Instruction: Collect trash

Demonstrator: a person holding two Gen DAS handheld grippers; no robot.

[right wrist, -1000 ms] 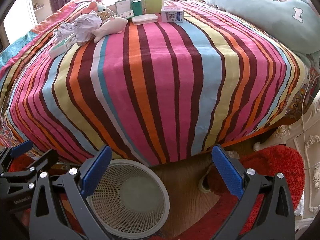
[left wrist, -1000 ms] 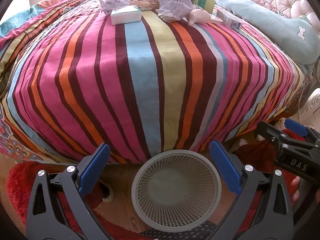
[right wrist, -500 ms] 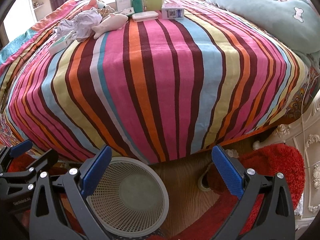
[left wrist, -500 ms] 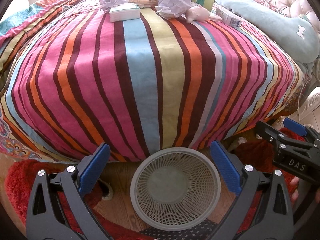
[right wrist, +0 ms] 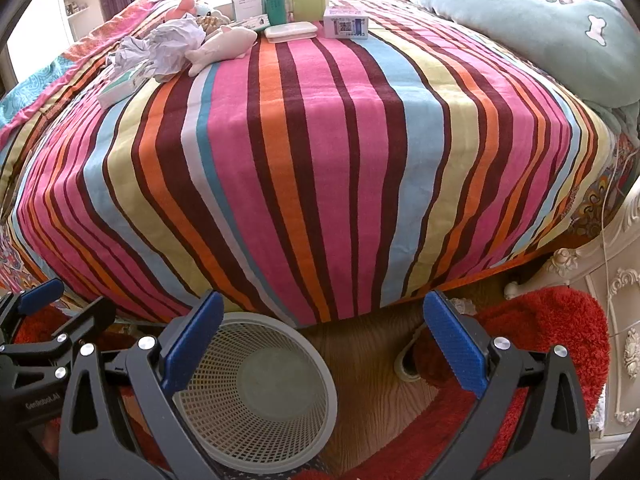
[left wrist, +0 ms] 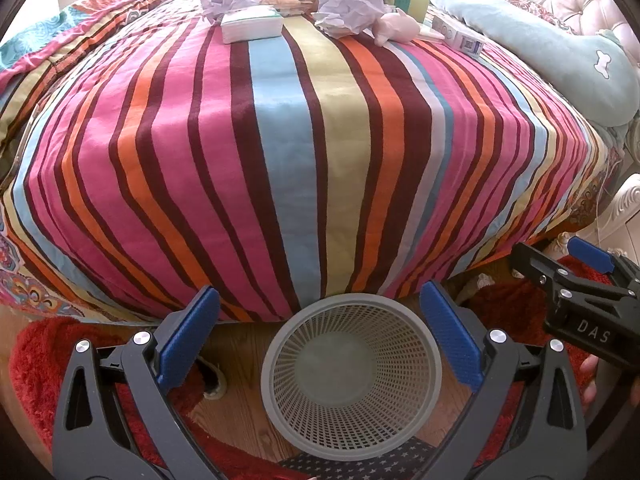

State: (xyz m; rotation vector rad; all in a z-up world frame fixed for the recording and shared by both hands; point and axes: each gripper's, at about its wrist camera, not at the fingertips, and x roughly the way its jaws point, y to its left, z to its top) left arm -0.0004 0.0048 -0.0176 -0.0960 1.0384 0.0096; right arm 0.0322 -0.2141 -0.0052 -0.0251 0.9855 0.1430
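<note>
Two crumpled white paper balls lie at the far side of the striped bed: one (left wrist: 349, 5) beside a white dolphin toy, one (left wrist: 228, 0) behind a white packet; they also show in the right wrist view (right wrist: 176, 46), (right wrist: 130, 54). A grey mesh waste basket (left wrist: 352, 364) stands empty on the floor at the bed's near edge, also in the right wrist view (right wrist: 256, 392). My left gripper (left wrist: 320, 336) is open and empty above the basket. My right gripper (right wrist: 320, 340) is open and empty, to the right of the basket.
The striped blanket (left wrist: 304, 140) covers the bed. Small boxes (right wrist: 344, 22), a white packet (left wrist: 251, 28), a dolphin toy (right wrist: 224, 44) and plush toys sit at its far side. A teal long pillow (left wrist: 560, 56) lies right. A red rug (right wrist: 540, 320) and white carved furniture (right wrist: 616, 340) are at floor level.
Both grippers have moved slightly forward and up toward the bed; the far objects appear nearer. Both stay open and empty.
</note>
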